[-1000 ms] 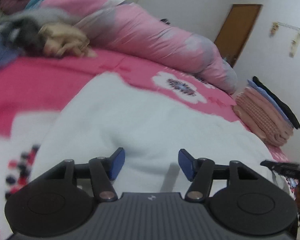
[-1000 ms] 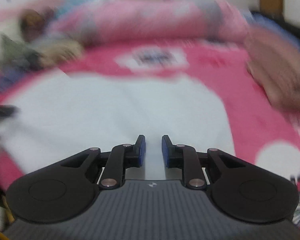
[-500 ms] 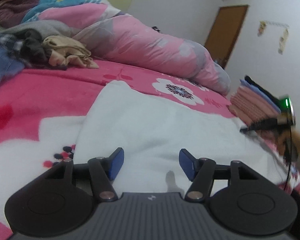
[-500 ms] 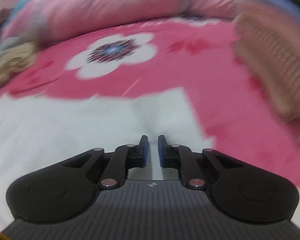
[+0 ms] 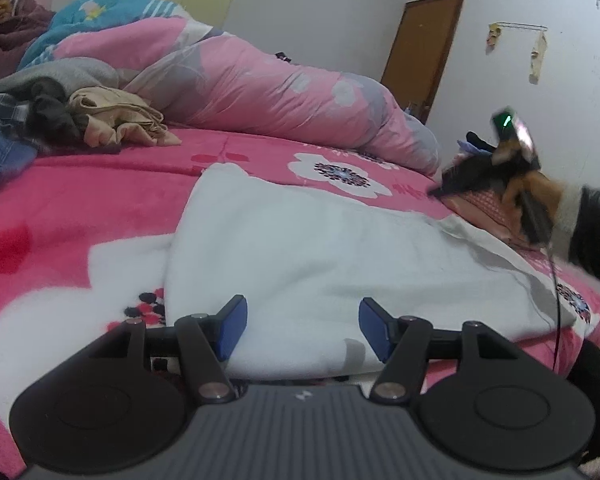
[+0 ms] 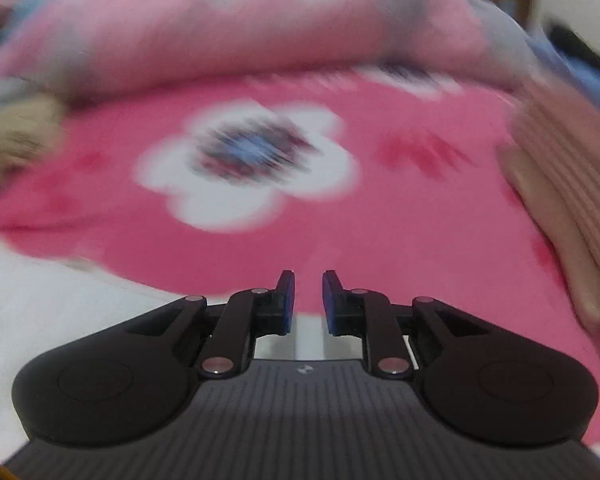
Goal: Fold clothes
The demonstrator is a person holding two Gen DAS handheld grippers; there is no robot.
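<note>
A white garment [image 5: 340,248] lies spread flat on the pink flowered bedspread [image 5: 80,184]. My left gripper [image 5: 300,326] is open and empty, low over the garment's near edge. My right gripper [image 6: 308,304] has its jaws a small gap apart with nothing between them; it is past the garment's far right corner, over the bedspread [image 6: 380,232]. The garment shows at the lower left of the blurred right wrist view [image 6: 60,312]. The right gripper and the hand that holds it show at the right of the left wrist view [image 5: 500,168].
A rolled pink quilt [image 5: 260,92] lies along the back of the bed. A heap of unfolded clothes [image 5: 112,120] sits at the back left, near a person [image 5: 4,32]. A stack of folded clothes [image 6: 560,200] is at the right edge.
My right gripper moved forward off the white garment toward the far right and its jaws parted slightly. My left gripper drew back a little toward the garment's near edge and stayed open.
</note>
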